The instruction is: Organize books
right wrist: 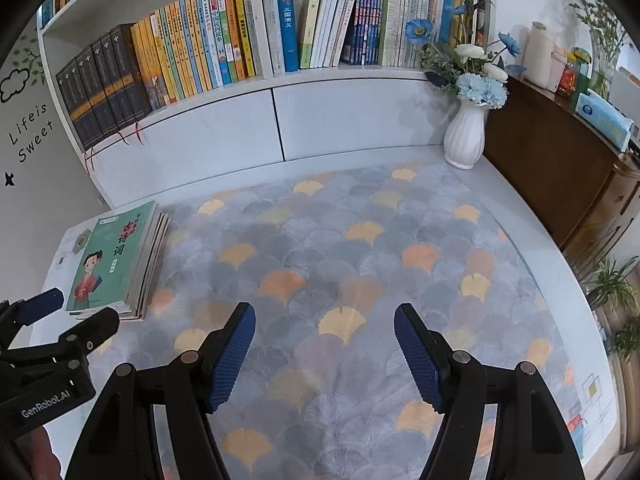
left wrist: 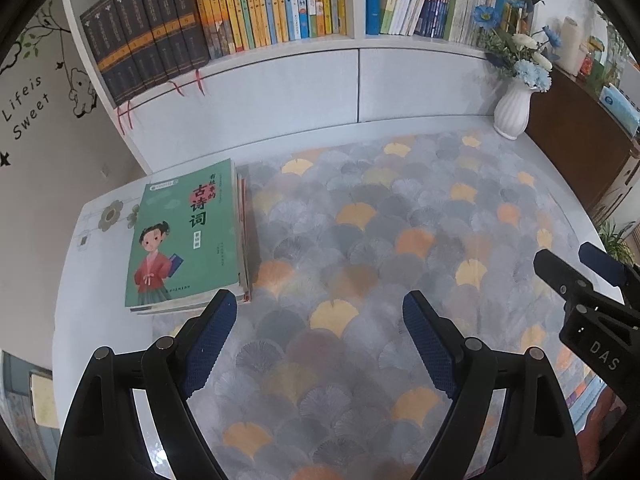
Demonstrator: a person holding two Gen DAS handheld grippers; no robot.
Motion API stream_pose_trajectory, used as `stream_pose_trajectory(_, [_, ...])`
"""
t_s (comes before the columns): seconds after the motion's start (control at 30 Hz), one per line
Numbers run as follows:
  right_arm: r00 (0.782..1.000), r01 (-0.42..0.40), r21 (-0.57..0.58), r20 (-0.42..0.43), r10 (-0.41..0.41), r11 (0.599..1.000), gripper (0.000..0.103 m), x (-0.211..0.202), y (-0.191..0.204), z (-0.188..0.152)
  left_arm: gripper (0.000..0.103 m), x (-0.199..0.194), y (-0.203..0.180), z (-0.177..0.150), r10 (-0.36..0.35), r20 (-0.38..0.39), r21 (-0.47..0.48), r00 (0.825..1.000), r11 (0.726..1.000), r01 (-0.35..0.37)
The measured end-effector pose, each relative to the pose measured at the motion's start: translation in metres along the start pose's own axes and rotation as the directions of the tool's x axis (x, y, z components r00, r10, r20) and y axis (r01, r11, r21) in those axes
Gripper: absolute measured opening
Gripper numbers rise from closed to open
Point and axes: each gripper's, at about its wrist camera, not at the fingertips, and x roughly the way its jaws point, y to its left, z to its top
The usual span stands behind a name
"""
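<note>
A stack of books (left wrist: 188, 236) with a green cover showing a cartoon girl lies flat at the left of the table; the same stack of books (right wrist: 116, 260) appears at the left in the right wrist view. My left gripper (left wrist: 320, 308) hovers open just right of the stack's near corner, nothing between its blue pads. My right gripper (right wrist: 325, 320) is open over the patterned mat (right wrist: 340, 264), empty. The right gripper (left wrist: 578, 264) shows at the right edge of the left wrist view, and the left gripper (right wrist: 72, 308) at the left edge of the right one.
A white bookshelf (left wrist: 280, 46) full of upright books (left wrist: 260, 4) runs along the back. A white vase (right wrist: 464, 136) with blue and white flowers stands at the back right, beside a brown cabinet (right wrist: 560, 168). The table edge (right wrist: 572, 280) curves at the right.
</note>
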Motion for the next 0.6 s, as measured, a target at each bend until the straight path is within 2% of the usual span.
stream_pose_trajectory(0.6, [1.000, -0.005, 0.015, 0.000, 0.005, 1.000, 0.070, -0.0031, -0.0013, -0.0022, 0.084, -0.0039, -0.0002, -0.0003, -0.015, -0.002, -0.004, 1.000, 1.000, 0.015])
